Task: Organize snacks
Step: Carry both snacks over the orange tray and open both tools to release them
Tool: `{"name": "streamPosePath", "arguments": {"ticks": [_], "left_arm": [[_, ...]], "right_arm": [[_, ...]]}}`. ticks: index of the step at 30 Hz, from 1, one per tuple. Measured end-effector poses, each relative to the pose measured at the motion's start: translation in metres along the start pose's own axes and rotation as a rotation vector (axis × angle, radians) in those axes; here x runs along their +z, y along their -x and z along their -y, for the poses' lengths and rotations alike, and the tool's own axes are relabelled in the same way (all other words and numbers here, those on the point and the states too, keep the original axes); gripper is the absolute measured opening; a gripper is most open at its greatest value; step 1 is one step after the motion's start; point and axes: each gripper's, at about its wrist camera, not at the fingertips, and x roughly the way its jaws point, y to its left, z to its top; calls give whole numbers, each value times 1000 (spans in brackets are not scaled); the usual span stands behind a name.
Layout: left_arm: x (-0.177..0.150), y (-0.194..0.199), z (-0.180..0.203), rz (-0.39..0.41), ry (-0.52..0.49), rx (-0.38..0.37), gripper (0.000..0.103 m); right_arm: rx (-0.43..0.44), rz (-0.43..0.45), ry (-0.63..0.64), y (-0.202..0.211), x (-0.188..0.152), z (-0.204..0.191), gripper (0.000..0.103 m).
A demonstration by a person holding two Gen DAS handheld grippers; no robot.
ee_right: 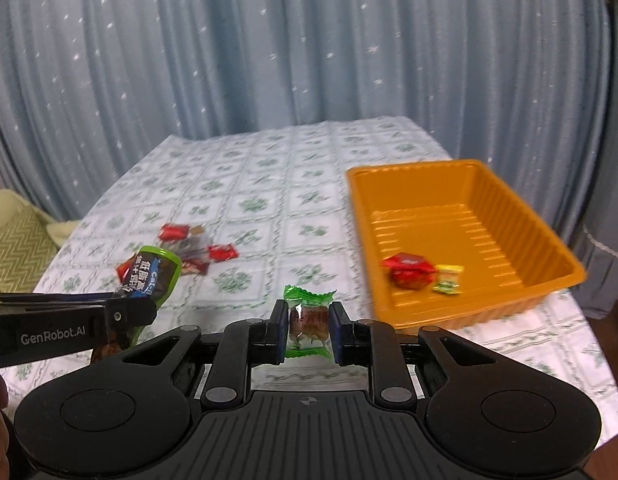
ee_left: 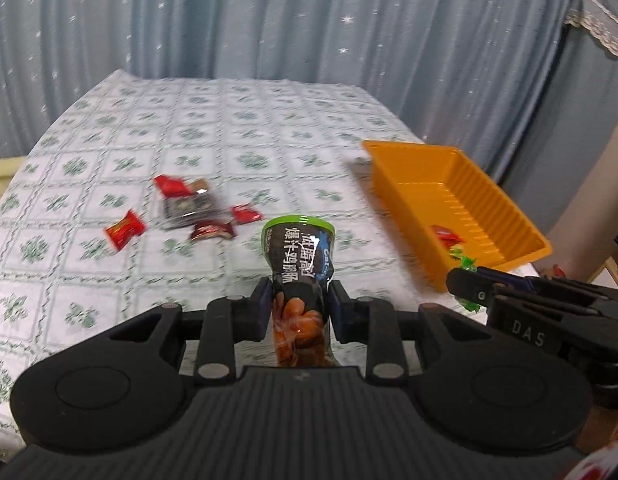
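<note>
While my left gripper [ee_left: 298,312] is clamped on a black snack pouch with a green top [ee_left: 299,256], its pads pressing the pouch's narrow waist, the pouch stands up between the fingers at the centre of the left wrist view. My right gripper [ee_right: 308,330] is clamped on a small green-wrapped candy [ee_right: 309,322], held at the lower centre of the right wrist view.

Both packets are lifted clear of the table [ee_left: 229,128], which wears a white cloth with a green leaf pattern. An orange tray [ee_right: 461,216] sits at the right of both views. Inside it, toward its near end, lie a red packet [ee_right: 409,270] and a small yellow packet [ee_right: 448,279], just beside each other.

Left of centre in the left wrist view, a loose cluster of red wrapped snacks [ee_left: 125,229] lies on the cloth around a dark packet [ee_left: 191,209], well apart from the tray. The picture is blurred there, so I cannot read their print.

My right gripper also shows at the right edge of the left wrist view, near the tray's near corner. A pale blue curtain [ee_left: 269,20] hangs behind the table.
</note>
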Motion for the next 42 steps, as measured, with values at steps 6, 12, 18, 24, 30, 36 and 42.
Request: {"name": "streamPosePath", "arguments": {"ticks": [6,12,18,24,30,36,42], "left_arm": [[9,-2,31,9,-45,-47,27],[19,-8,62,16,-89,-93,27],[31,-22,89,17,-123,-135,27],[43,-45,111,14,-149,-172,27],[49,-73,128,-7,-167,-198,27],[53,-98,141,-24,-192,-216,27],[57,-117,147,-35,-198,-234,27]], "right_arm": [[-28,26,-31,15,8,23,22],[-60,52,-69,23,15,50,22],[-105,75,-94,26,23,80,22],[-148,97,-132,24,38,116,22],[-164,96,-159,11,49,144,22],[-166,79,-175,-6,53,158,22],[-170,65,-189,-19,54,168,22]]}}
